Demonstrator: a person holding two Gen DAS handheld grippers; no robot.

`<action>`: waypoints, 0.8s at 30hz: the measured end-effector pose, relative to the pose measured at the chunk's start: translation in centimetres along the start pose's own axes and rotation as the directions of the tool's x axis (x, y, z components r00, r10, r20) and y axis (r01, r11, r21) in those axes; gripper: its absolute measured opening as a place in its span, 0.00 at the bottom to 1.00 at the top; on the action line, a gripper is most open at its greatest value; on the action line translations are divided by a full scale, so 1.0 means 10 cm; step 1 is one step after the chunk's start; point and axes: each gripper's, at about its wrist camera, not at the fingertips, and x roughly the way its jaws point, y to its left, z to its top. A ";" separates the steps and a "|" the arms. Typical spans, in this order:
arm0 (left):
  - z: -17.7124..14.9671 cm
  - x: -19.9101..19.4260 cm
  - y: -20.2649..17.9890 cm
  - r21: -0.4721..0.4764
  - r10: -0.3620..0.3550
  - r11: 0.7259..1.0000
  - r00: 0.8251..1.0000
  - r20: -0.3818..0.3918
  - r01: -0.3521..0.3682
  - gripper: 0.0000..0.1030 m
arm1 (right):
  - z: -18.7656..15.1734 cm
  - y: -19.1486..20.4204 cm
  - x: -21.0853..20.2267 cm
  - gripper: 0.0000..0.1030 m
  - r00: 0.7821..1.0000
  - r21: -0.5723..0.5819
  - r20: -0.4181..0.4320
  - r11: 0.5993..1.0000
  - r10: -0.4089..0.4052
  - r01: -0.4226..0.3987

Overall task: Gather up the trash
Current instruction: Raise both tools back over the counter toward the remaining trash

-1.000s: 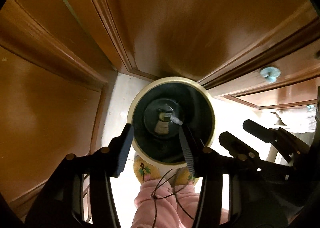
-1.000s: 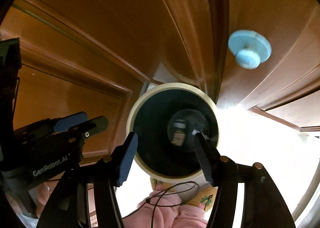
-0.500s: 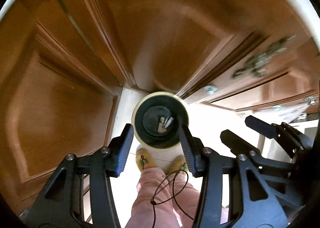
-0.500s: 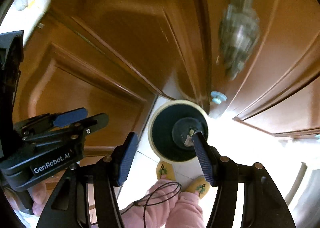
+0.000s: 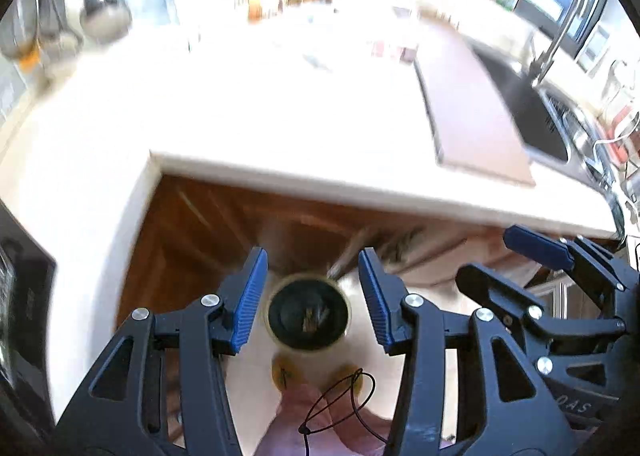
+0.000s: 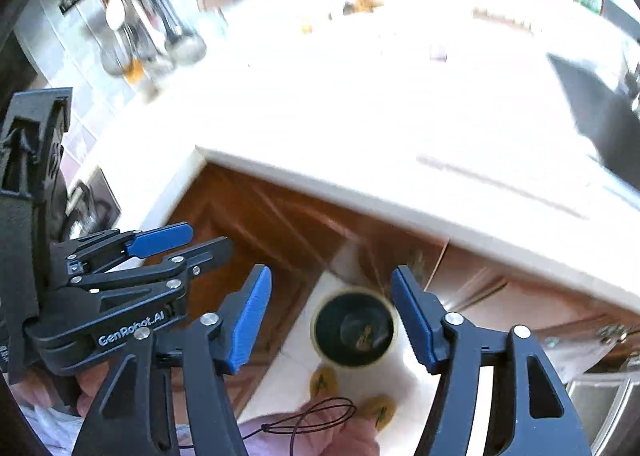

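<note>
Some scraps already lie in the round cream-rimmed black bin [image 5: 309,315] on the floor below the white table [image 5: 280,127]; both left tongs [image 5: 312,310] and right tongs [image 6: 331,316] gape empty above it, the right having just widened; litter on the table looks left

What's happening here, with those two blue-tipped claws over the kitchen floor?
A person is holding a claw in each hand above a round bin on the floor by the wooden cabinets. Both the left claw and the right claw are open and hold nothing; the right one's jaws have just been opening wider. A few scraps lie at the bottom of the bin. The bright countertop is in view, though blurred, with small items on it that may be the next trash.
</note>
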 end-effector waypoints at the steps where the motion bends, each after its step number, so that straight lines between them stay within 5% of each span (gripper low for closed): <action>1: 0.08 -0.11 -0.01 0.005 0.000 1.000 1.000 0.018 0.000 0.43 | 0.06 0.02 -0.09 0.66 1.000 0.000 0.015 1.000 0.000 0.000; 12: 1.03 -0.77 -0.11 0.068 -0.047 0.997 0.991 0.122 0.038 0.44 | 1.03 0.00 -0.85 0.66 0.992 0.057 0.119 0.998 -0.044 0.038; 15: 1.29 -0.72 -0.09 0.090 -0.080 0.993 0.991 0.111 0.070 0.53 | 1.33 -0.04 -0.91 0.66 0.991 0.075 0.125 0.996 -0.054 0.045; 24: 1.82 -0.39 -0.10 0.130 -0.072 0.990 0.990 0.119 0.056 0.54 | 2.17 -0.40 -0.86 0.66 0.987 0.136 0.123 0.987 -0.100 0.083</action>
